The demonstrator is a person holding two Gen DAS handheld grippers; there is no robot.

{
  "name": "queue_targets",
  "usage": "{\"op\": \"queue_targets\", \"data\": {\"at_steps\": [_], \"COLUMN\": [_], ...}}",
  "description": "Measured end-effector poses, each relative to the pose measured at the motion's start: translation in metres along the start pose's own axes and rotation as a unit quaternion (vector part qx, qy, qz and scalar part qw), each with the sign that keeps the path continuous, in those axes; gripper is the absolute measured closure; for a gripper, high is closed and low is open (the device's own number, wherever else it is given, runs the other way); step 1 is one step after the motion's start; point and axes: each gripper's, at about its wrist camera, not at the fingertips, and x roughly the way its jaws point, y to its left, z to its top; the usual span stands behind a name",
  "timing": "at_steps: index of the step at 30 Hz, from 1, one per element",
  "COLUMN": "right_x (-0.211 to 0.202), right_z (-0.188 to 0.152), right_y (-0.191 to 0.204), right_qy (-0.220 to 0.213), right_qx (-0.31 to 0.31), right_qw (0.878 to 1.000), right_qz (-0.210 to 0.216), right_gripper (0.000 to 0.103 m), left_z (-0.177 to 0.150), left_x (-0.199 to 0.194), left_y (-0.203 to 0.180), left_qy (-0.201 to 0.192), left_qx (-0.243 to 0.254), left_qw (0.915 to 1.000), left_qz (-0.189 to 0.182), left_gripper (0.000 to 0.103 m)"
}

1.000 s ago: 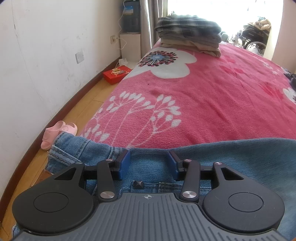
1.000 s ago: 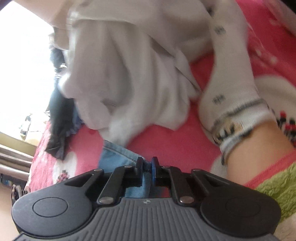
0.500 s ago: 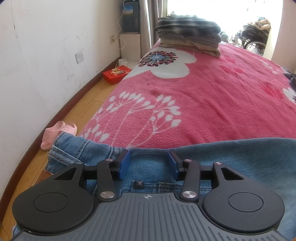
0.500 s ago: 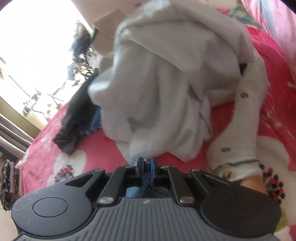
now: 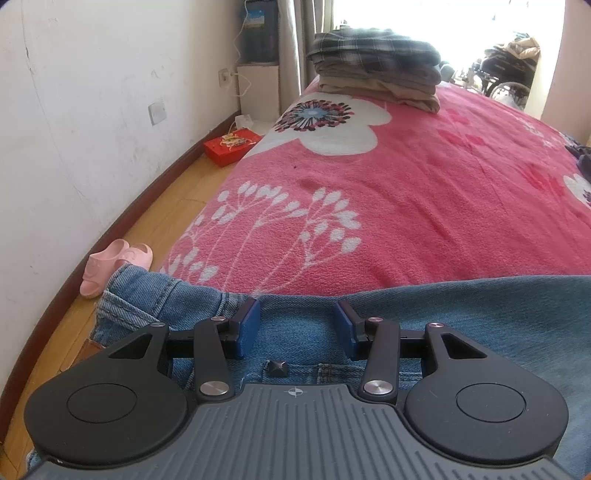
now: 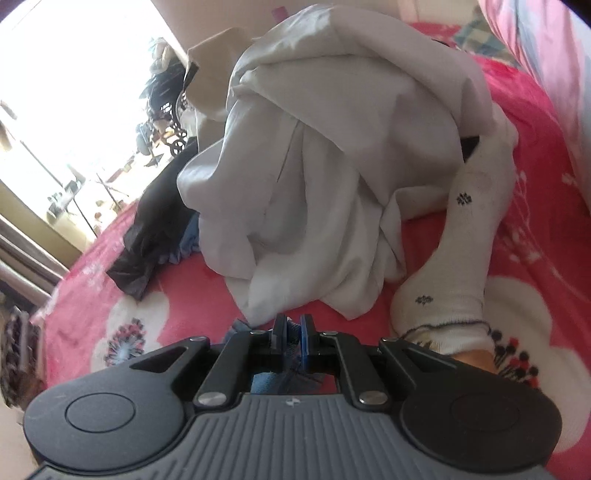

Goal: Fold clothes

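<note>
Blue denim jeans [image 5: 461,317] lie spread flat on the pink blanket [image 5: 406,192].

A pink floral blanket [image 5: 424,192] is covering the bed. Pink slippers [image 5: 110,267] are sitting on the wooden floor [image 5: 155,218] beside the white wall [image 5: 74,122], with a red box [image 5: 231,149] lying farther along. A socked foot [image 6: 458,258] is resting on the blanket in the right wrist view.

Bright daylight throughout. The window [image 5: 443,22] blows out white at one o'clock in the left view, ten o'clock in the right. Fisheye bends edges; right view slightly blurred.
</note>
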Motion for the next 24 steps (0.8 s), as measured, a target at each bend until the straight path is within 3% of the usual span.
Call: {"op": "queue_targets", "data": {"at_steps": [5,11,15,18,20,24], "right_x": [0.034,0.060,0.045,0.052,0.062,0.093], "right_z": [-0.011,-0.017,-0.007,0.000,0.002,0.008], "right_y": [0.006,-0.001,0.001,0.015,0.025,0.039], "right_qy": [0.002,0.059,0.022,0.036,0.044,0.069], "right_qx": [-0.051,-0.069,-0.058,-0.066,-0.069,-0.069], "right_qw": [0.998,0.990,0.994,0.995,0.995,0.994], "right_qz": [-0.025,-0.105,-0.090,-0.061,-0.049,-0.046], "right_gripper": [0.095,0.089,0.083,0.078,0.067,0.060], "left_z": [0.000,-0.001,-0.001,0.000,0.000,0.001], "left_x": [0.000,0.001,0.001,0.001,0.000,0.001], "left_y": [0.001,0.002,0.001,0.000,0.000,-0.002], "left_qy": [-0.001,-0.003,-0.002,-0.002,-0.001,0.001], "left_qx": [-0.002,-0.003,-0.002,-0.002,-0.001,0.002], "left_qw": [1.0000,1.0000,1.0000,1.0000,1.0000,1.0000], "left_qz": [-0.002,-0.004,-0.003,-0.001,0.001,0.005], "left_gripper": [0.058,0.058,0.058,0.058,0.058,0.058]}}
